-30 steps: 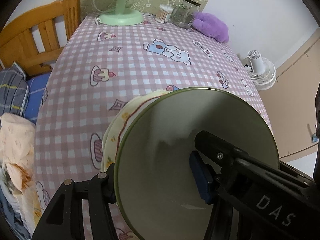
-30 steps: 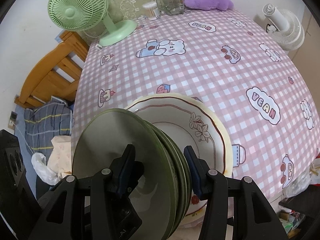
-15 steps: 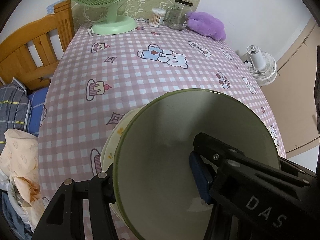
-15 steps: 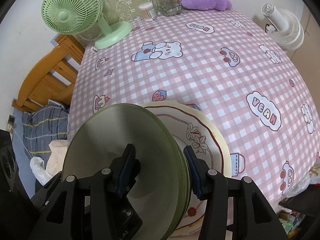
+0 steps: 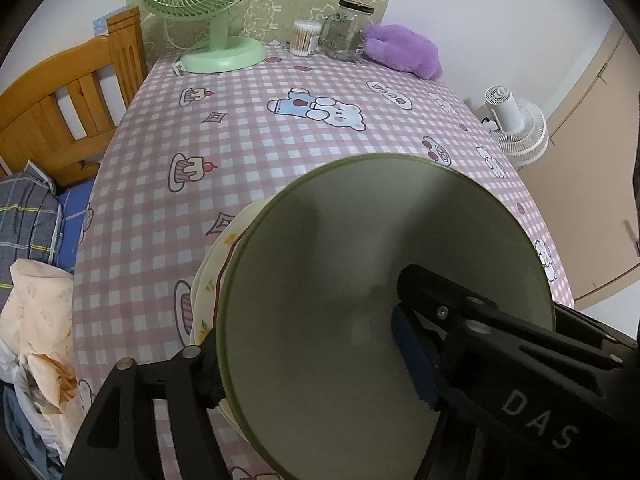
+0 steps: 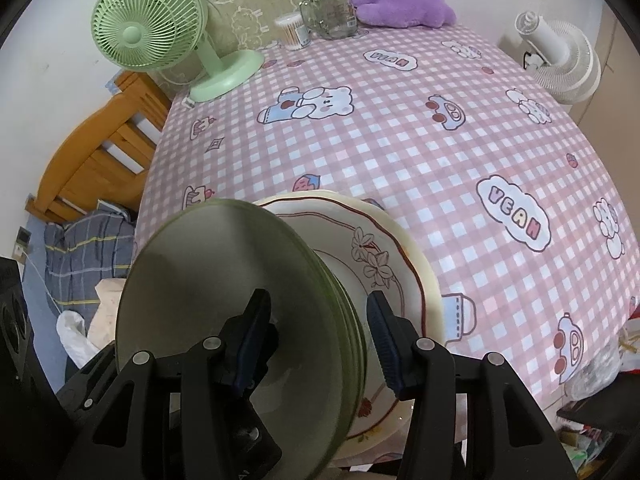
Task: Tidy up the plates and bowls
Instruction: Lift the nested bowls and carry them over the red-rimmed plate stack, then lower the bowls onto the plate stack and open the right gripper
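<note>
A stack of green bowls (image 6: 224,280) stands tilted on edge inside a cream dish with a floral print (image 6: 384,248), near the table's front edge. My right gripper (image 6: 318,316) is shut on the stack's wall, one blue pad inside the top bowl and one against the outside. The same green bowls (image 5: 340,280) fill the left wrist view, with the cream dish (image 5: 216,264) showing behind their left rim. My left gripper (image 5: 308,352) straddles the wall; its jaws are opening and the pads look just clear of the bowl.
The pink checked tablecloth (image 6: 440,140) covers the table. A green desk fan (image 6: 152,24), cotton swabs, a glass jar (image 6: 328,8) and a purple plush (image 6: 400,4) line the far edge. A wooden bed frame (image 5: 60,108) stands left; a white fan (image 6: 560,60) right.
The left gripper's fingers have spread a little wider around the bowl wall. The green stack has tipped so more of its inside faces the right camera. The right gripper's hold looks the same.
</note>
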Motion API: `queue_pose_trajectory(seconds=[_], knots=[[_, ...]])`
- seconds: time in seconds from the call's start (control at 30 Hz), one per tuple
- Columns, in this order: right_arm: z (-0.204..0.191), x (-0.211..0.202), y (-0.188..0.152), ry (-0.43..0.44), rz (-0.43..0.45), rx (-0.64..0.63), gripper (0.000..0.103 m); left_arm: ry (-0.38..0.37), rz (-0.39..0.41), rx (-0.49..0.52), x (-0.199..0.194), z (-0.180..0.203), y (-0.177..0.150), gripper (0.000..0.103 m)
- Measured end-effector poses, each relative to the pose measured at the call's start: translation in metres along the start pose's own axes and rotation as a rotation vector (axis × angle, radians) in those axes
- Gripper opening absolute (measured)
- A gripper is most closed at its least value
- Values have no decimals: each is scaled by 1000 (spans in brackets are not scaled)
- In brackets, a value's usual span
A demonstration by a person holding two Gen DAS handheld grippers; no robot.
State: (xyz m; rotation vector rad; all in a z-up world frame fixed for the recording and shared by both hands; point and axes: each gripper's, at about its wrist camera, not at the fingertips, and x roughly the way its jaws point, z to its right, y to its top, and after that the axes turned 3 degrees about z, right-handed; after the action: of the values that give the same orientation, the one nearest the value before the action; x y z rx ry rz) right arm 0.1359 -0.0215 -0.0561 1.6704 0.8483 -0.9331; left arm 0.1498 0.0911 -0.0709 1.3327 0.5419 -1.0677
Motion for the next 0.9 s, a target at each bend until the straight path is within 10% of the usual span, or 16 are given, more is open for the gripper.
queue_pose_trajectory(seconds=[0.47, 0.9], knots=[[-5, -33, -1, 60, 82, -91, 78, 101, 120, -31, -39, 9, -3, 82], [26, -91, 12, 198, 240, -252, 79, 288, 360, -139, -90, 60, -20, 83]])
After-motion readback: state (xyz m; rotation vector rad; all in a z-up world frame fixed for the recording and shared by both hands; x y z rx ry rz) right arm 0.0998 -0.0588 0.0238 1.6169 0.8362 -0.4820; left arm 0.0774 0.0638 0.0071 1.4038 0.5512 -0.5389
